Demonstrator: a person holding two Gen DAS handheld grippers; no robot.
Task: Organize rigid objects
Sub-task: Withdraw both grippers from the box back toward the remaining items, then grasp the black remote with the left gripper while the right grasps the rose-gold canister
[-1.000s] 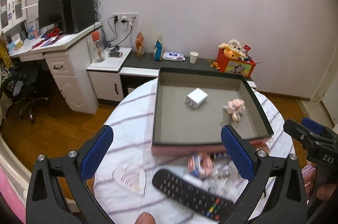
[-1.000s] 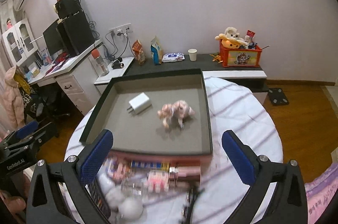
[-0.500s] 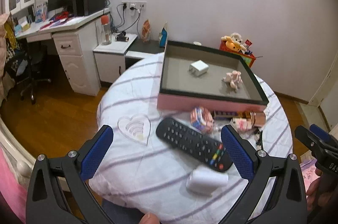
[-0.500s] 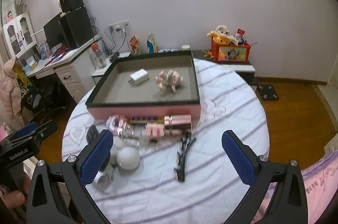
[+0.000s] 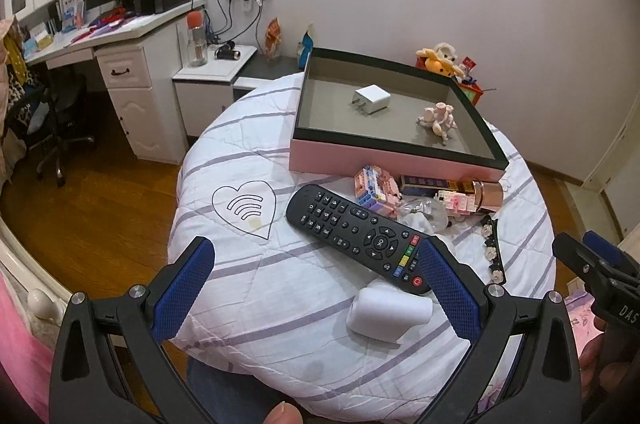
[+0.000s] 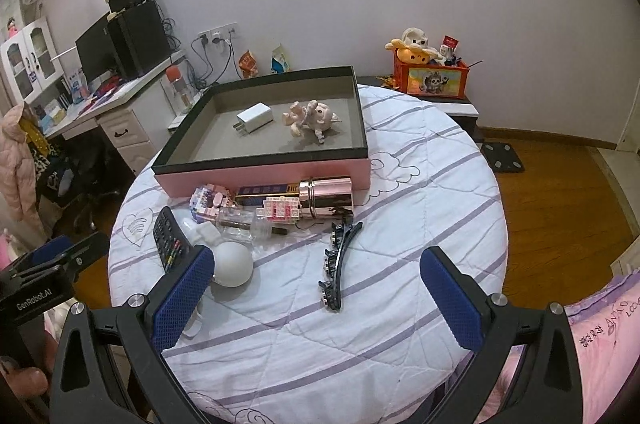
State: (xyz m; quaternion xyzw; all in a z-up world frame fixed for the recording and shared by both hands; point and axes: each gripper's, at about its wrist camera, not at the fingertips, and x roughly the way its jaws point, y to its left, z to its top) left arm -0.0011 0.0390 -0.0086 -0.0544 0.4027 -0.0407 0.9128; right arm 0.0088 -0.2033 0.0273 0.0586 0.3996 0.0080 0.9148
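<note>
A pink box with a dark rim (image 5: 384, 154) (image 6: 256, 176) stands at the far side of the round table. Inside lie a white charger (image 5: 372, 99) (image 6: 255, 117) and a pink figurine (image 5: 438, 116) (image 6: 310, 116). In front of it lie a black remote (image 5: 356, 236) (image 6: 168, 240), pink block toys (image 5: 378, 190) (image 6: 280, 206), a rose-gold cylinder (image 6: 328, 192), a white case (image 5: 390, 312), a white ball (image 6: 234, 264) and a dark hair clip (image 6: 338, 260). My left gripper (image 5: 316, 288) is open and empty, near the remote. My right gripper (image 6: 316, 298) is open and empty above the hair clip.
The table wears a white quilt with purple stripes (image 6: 420, 184). A white desk with a monitor (image 5: 116, 24) stands at the left. A low cabinet with an orange toy box (image 6: 430, 76) runs along the wall. Wooden floor (image 6: 560, 192) lies to the right.
Both grippers have pulled back from the box toward the table's near edge, so the loose objects in front of the box came into view. Both stayed open.
</note>
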